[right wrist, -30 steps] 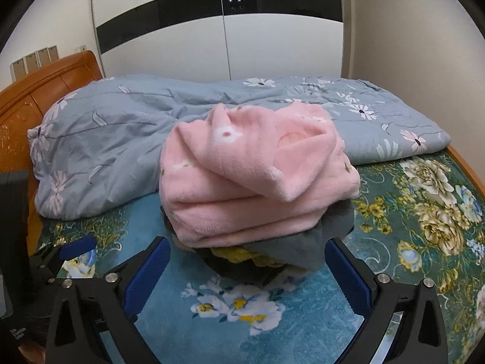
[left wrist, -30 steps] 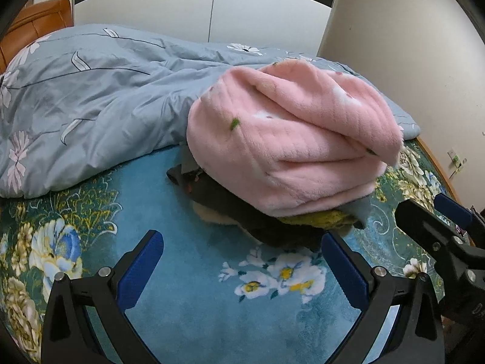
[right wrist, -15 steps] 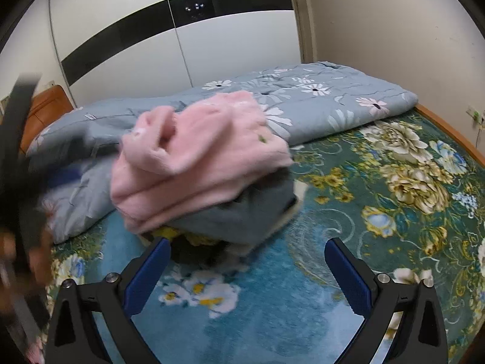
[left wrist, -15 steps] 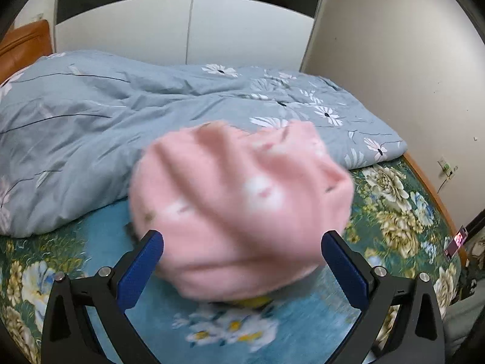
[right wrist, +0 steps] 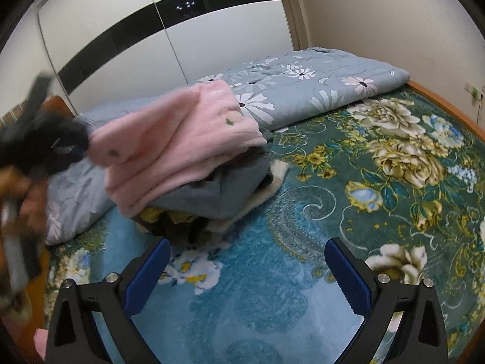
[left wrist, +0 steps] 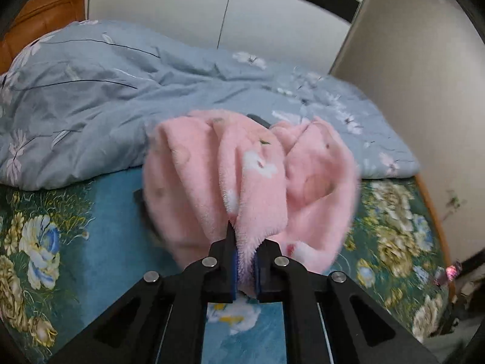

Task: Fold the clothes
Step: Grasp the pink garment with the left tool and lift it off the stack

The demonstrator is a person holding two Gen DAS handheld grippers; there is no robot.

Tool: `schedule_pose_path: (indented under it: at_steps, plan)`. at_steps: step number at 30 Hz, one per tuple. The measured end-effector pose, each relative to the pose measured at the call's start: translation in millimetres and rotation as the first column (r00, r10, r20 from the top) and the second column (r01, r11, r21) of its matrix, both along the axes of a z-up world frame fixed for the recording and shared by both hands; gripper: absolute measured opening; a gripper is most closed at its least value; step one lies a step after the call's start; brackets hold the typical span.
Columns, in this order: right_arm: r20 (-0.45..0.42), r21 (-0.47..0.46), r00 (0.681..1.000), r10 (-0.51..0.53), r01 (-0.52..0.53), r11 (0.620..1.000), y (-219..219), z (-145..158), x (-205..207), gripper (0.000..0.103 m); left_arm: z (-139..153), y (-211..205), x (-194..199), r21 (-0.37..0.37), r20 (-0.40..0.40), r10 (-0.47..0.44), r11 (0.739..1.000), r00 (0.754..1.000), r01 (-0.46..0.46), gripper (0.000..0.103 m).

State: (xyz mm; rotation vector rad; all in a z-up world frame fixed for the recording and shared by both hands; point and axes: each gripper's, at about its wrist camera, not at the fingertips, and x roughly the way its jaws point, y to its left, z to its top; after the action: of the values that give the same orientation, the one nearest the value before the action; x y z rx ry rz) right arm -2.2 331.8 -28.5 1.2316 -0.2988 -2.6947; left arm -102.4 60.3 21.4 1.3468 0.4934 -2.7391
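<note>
We hold a pair of black tongs with blue pads in each hand, over a bed. Our left tongs (left wrist: pixel 245 268) are pressed together on a fold of a fluffy pink garment (left wrist: pixel 251 182), with the cloth bunched between the pads and rising toward twelve o'clock in the left view. From the right view, the same pink garment (right wrist: pixel 178 139) is stretched up and out toward nine o'clock, where the blurred left tongs (right wrist: pixel 57 145) pinch its corner. The rest of it drapes over a small pile of clothes (right wrist: pixel 209 203): a grey piece, something yellow and dark, and a white furry edge at the bottom. The pile sits at about eleven o'clock from our right tongs (right wrist: pixel 247 268), which are spread wide and hold nothing, low over the bedspread (right wrist: pixel 379 182). That bedspread is teal with large cream and blue flowers. A rumpled grey-blue quilt (left wrist: pixel 106 97) printed with daisies lies behind the pile, along twelve o'clock. White wardrobe doors (right wrist: pixel 212 39) with a black band stand beyond it.
</note>
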Motion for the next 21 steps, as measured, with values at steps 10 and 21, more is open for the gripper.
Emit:
schedule_pose_path:
  at_steps: [10, 21]
  plan:
    - [0.080, -0.284, 0.997, -0.012, 0.034, 0.958, -19, -3, 46, 0.103, -78, -92, 177, 0.034, 0.131, -0.078, 0.997, 0.988, 0.074, 0.007]
    - [0.292, -0.235, 0.951, 0.098, -0.028, 0.972, -94, -54, 54, 0.091, -212, -124, 252, 0.096, 0.476, -0.082, 0.995, 0.876, 0.041, 0.007]
